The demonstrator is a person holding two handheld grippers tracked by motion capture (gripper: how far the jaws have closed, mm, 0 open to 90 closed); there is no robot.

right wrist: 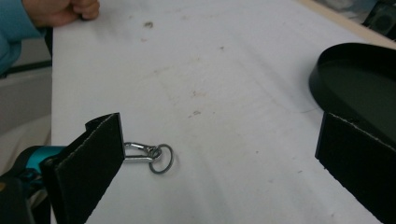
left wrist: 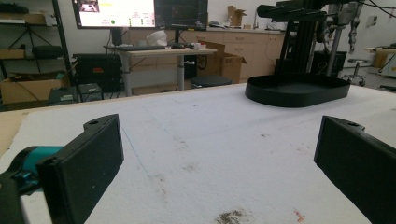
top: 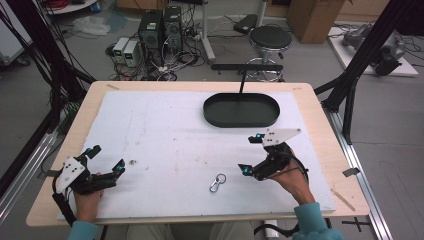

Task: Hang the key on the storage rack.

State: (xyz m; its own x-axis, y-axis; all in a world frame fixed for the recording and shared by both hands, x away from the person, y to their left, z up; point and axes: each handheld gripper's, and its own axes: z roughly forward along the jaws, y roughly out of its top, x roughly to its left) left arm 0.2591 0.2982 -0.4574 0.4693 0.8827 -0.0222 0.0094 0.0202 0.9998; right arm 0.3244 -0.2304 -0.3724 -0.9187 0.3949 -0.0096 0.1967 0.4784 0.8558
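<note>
Clip: we see the metal snap clip [top: 217, 182] lying on the white mat [top: 165, 135], just left of our right gripper [top: 251, 154]
Right gripper: jaws spread wide, holding nothing
Hidden: in the right gripper view, our near jaw covers the clip's tail end
</note>
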